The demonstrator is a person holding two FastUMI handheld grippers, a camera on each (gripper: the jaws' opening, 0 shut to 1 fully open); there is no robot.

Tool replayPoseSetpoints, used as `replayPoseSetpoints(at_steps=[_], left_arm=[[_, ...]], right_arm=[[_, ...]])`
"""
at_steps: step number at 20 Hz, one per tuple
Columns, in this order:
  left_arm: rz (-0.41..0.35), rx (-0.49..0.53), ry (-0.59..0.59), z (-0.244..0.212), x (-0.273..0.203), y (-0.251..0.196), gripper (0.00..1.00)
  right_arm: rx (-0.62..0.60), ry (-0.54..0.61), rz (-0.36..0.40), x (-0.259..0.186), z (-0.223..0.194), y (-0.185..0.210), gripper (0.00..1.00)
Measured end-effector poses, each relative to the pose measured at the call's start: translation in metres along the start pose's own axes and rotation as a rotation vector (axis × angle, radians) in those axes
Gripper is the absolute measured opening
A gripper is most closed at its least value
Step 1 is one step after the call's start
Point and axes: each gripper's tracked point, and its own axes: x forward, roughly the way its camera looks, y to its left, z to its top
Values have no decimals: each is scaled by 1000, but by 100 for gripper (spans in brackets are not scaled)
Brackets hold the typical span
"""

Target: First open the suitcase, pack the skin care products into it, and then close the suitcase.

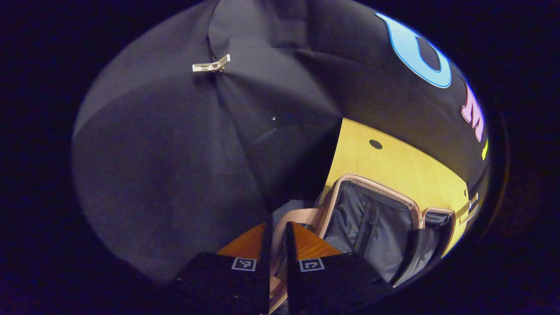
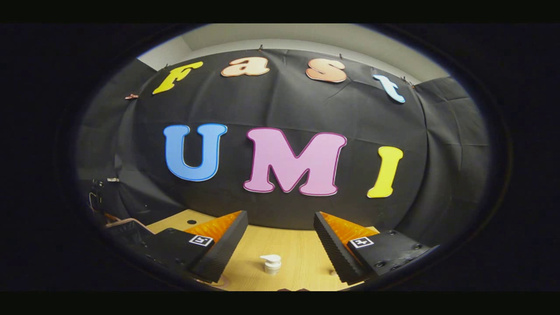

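One pump top point(image 2: 271, 263), right gripper view.

A staged recording booth, not a lived-in home: black cloth point(image 2: 280, 113) pinned up as walls, held by a clip point(image 1: 211, 65) at one seam, encloses a pale wooden table point(image 2: 297, 253) beneath a plain ceiling point(image 2: 306, 37).

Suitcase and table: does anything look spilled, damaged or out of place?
Nothing stands out. The suitcase lies open on the wooden table, its dark lining tidy. In the right gripper view, a white pump bottle stands upright, with no spill around it.
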Motion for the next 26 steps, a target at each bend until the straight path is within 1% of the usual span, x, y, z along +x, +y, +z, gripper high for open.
replayPoseSetpoints(at_steps=[1,2,3,4,5,6,7,8,9,10,12,13,14,15,17,19,21,23,24,25,26], left_arm=[[-5,-12,7,-5,6,-1,19],[9,-25,1,-2,9,2,24],[11,-33,-4,0,12,6,25],[16,-38,-17,1,11,9,31],[40,-32,-37,3,8,14,24],[79,-21,-87,7,8,22,31],[80,-15,-143,19,3,20,39],[77,-13,-196,32,0,20,64],[78,-8,-246,43,-18,17,89],[88,4,-296,56,-32,16,93],[92,35,-385,79,-64,2,94],[76,46,-429,88,-82,-12,95],[53,59,-471,95,-103,-30,96],[49,68,-518,103,-126,-47,96],[6,84,-616,120,-167,-90,96],[-68,101,-692,122,-202,-149,96],[-132,95,-739,123,-232,-200,96],[-189,34,-780,123,-258,-247,96],[-243,10,-787,118,-268,-275,96],[-311,6,-770,113,-273,-311,96],[-349,8,-759,110,-277,-341,96]], right_arm=[[1,6,-4,0,-2,1,96],[-1,9,-8,-2,-3,1,97],[-6,10,-10,-3,-4,1,97],[-14,12,-13,-5,-5,0,97],[-20,13,-15,-7,-7,-1,97],[-24,13,-19,-9,-8,-2,97],[-26,17,-17,-11,-8,-4,96],[-30,15,-13,-14,-8,-5,97],[-38,9,-11,-16,-8,-6,96],[-47,5,-10,-19,-9,-10,96],[-51,3,-5,-23,-14,-18,96],[-49,5,-3,-24,-17,-23,97],[-46,7,-4,-26,-21,-31,96],[-43,13,-9,-28,-25,-39,97],[-39,10,-23,-31,-28,-59,96],[-31,13,-41,-32,-35,-78,96],[-24,29,-49,-34,-43,-96,96],[-31,29,-54,-37,-47,-113,97],[-39,31,-55,-38,-51,-122,96],[-46,36,-54,-40,-55,-130,97],[-52,43,-51,-40,-59,-137,96]])
